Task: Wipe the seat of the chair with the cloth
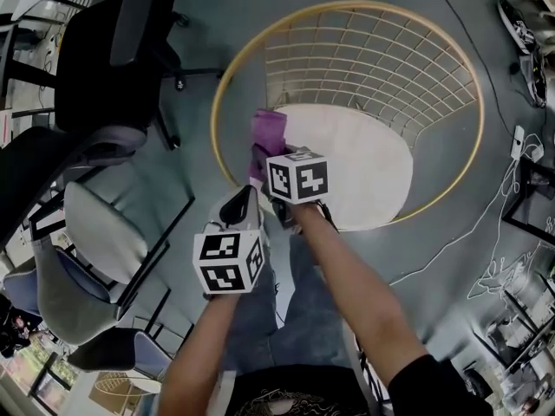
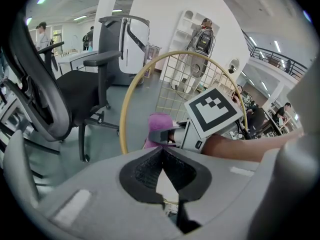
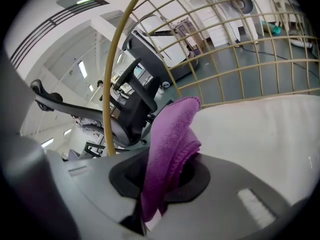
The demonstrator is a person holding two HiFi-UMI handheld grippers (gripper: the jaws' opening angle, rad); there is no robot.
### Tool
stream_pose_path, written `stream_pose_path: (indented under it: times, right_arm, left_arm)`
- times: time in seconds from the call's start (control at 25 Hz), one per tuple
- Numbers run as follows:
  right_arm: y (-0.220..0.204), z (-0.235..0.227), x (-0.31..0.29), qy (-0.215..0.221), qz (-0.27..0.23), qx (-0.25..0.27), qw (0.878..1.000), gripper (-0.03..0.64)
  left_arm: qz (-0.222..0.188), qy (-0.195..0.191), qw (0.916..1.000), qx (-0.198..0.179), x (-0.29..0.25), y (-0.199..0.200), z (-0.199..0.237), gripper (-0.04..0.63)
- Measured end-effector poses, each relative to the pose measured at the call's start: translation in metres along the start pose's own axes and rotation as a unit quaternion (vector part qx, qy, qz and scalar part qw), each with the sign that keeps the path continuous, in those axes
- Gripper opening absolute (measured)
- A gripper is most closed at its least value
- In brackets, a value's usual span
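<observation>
Right gripper [image 3: 161,181] is clamped on the purple cloth [image 3: 172,129], at the left edge of the white seat [image 1: 355,163] inside the wire chair [image 1: 373,50]; left gripper [image 2: 161,159] has jaws together, empty.

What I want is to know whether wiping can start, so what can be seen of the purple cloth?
The purple cloth looks like soft, napped microfibre with a stitched hem. It is folded into thick layers and clamped between the jaws of the right gripper, with bunched folds standing out past them and a tail hanging below. It sits over the left edge of the white seat cushion, beside the gold rim. Contact with the cushion can't be confirmed.
</observation>
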State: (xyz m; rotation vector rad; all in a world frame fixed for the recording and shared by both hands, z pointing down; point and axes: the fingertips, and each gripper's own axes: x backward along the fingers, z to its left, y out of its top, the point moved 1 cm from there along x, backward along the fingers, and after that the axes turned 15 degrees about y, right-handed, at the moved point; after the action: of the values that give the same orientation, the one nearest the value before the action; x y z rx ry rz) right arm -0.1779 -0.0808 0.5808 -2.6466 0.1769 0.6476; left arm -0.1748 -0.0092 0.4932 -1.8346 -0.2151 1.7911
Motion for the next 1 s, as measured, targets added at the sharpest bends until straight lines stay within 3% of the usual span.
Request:
stream_pose_path:
  times: [0.2, 0.4, 0.6, 1.0]
  right_arm:
    - [0.012, -0.012, 0.009, 0.002, -0.028, -0.015, 0.999, 0.061]
    - [0.02, -0.044, 0.045, -0.016, -0.051, -0.045, 0.998, 0.062]
    - [0.026, -0.057, 0.042, -0.026, -0.064, -0.066, 0.995, 0.061]
    - [0.029, -0.093, 0.077, -0.045, -0.091, -0.096, 0.99, 0.061]
  left_arm:
    - [-0.001, -0.001, 1.0, -0.007, -0.007, 0.004, -0.012, 0.0]
    - [0.001, -0.011, 0.9997, -0.024, -0.009, 0.003, -0.05, 0.0]
    - [0.005, -0.023, 0.9991, -0.034, -0.016, 0.004, -0.047, 0.0]
    - [0.01, -0.04, 0.9977, -0.054, -0.025, 0.005, -0.08, 0.0]
